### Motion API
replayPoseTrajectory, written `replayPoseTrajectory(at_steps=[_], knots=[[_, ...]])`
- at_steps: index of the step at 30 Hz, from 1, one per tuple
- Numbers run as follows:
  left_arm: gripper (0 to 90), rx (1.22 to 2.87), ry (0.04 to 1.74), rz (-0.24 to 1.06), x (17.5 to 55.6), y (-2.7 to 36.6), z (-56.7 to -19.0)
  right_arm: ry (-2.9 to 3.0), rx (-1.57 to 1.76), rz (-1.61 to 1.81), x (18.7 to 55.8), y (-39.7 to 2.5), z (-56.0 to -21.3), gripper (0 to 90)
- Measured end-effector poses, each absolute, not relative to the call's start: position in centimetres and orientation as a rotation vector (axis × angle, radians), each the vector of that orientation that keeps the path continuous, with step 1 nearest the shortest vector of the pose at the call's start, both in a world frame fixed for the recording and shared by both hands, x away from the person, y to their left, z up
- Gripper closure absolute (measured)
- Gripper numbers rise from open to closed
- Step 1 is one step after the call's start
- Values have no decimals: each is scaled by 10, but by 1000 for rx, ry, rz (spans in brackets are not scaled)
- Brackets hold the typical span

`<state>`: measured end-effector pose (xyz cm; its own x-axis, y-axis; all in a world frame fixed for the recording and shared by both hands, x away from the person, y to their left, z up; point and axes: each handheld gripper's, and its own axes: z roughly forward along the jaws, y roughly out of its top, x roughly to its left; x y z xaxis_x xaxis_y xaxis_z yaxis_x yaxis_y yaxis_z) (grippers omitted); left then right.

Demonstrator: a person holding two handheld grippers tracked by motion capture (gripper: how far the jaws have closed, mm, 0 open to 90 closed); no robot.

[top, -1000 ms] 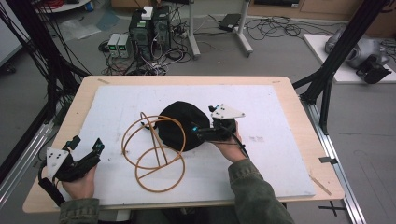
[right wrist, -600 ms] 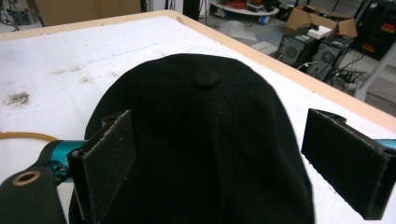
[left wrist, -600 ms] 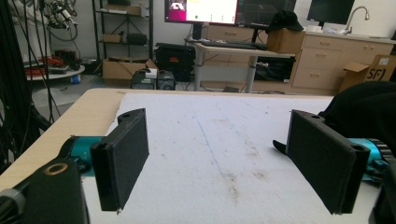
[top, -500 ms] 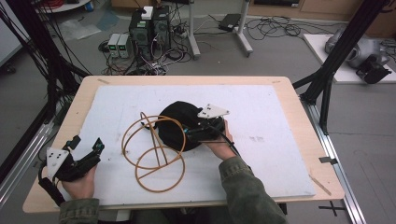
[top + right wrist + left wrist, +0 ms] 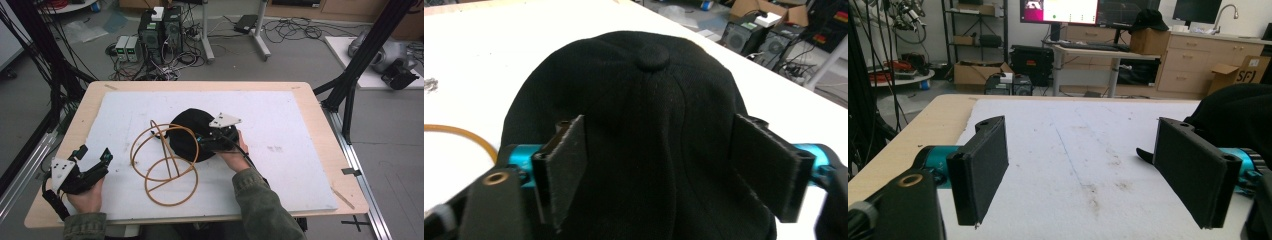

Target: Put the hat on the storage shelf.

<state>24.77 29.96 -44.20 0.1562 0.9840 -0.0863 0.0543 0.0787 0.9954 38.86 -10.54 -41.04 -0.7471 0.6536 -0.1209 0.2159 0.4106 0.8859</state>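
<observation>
Right gripper view showed the right gripper [image 5: 659, 170] spread apart astride the black fabric cap [image 5: 644, 100], apparently untouched; closing squarely on its crown seemed wisest.

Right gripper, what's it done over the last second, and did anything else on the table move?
The right gripper has slid leftward, farther over the black cap, its open jaws now straddling the crown without closing. The left gripper stayed open at the near left corner, and the cap and wooden hoop stand kept their places.
</observation>
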Motion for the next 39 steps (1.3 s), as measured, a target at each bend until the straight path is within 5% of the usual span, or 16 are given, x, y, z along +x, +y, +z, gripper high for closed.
replayPoseTrajectory(at_steps=[18, 39], knots=[[225, 1256, 1159, 1007, 248, 300, -442, 2222, 796, 1304, 388, -110, -410, 845], [225, 1272, 1160, 988, 250, 300, -444, 2191, 849, 1368, 383, -117, -409, 887]])
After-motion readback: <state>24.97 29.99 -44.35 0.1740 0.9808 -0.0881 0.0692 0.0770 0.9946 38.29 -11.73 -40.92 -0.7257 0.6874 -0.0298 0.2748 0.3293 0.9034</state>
